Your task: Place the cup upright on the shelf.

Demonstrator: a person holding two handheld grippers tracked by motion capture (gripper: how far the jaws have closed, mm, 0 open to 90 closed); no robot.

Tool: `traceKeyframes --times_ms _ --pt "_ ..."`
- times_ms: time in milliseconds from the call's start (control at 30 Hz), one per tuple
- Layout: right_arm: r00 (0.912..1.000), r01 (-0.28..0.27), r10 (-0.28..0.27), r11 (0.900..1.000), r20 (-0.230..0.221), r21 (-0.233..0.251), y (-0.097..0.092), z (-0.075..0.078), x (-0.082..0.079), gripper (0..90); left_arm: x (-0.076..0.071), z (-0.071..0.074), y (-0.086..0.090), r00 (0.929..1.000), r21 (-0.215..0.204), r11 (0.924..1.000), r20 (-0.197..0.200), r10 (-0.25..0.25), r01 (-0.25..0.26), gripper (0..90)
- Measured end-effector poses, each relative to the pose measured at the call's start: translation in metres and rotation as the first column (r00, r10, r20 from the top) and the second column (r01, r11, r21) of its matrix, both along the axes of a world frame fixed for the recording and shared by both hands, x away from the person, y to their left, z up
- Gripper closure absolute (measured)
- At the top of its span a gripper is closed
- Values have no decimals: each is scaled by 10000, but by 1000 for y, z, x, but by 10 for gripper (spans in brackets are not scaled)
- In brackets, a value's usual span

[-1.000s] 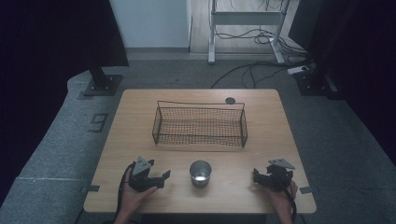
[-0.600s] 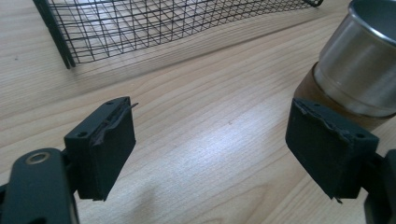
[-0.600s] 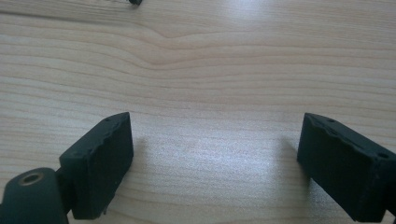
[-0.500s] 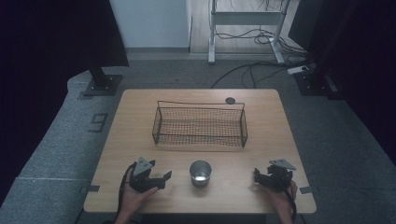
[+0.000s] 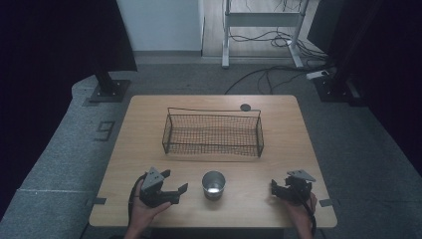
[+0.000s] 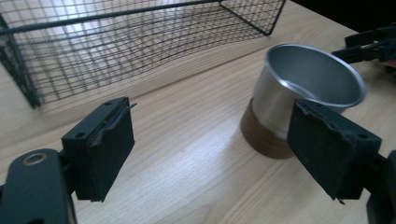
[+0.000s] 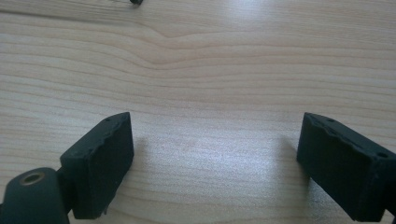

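The metal cup [image 6: 299, 88] looks light, stiff and slippery; take its wall. Left hand-held gripper [image 6: 210, 140] and right hand-held gripper [image 7: 215, 163] are both released, jaws apart and empty.

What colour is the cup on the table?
The cup is shiny silver metal, clearest in the left gripper view.

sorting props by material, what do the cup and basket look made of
The cup: bare metal, probably steel or aluminium, brushed and shiny, its inner wall showing soft reflections. The wire basket: thin metal wire mesh with a dark, probably painted coating; see-through grid, stiffer rim rods.
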State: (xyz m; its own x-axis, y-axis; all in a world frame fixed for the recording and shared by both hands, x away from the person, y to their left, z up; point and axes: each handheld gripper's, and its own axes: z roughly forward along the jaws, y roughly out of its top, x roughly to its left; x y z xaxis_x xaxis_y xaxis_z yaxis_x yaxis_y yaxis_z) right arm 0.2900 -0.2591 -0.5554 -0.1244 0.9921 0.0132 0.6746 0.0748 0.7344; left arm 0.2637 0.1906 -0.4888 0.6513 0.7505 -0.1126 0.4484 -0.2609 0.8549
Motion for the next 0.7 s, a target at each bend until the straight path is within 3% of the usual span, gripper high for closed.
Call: traceKeyframes --times_ms 267,400,700 --pt "10000 9 -9 10000 -5 2 0 0 0 106 1 4 -7 9992 -381 9986 -187 -363 356 151" --pt "10000 8 -8 10000 -3 2 0 0 0 106 1 5 -11 9989 -347 9985 -210 -427 420 150" --pt "10000 39 -39 10000 -3 0 0 0 0 106 0 9 -26 9938 -366 9936 -281 -1076 1065 148"
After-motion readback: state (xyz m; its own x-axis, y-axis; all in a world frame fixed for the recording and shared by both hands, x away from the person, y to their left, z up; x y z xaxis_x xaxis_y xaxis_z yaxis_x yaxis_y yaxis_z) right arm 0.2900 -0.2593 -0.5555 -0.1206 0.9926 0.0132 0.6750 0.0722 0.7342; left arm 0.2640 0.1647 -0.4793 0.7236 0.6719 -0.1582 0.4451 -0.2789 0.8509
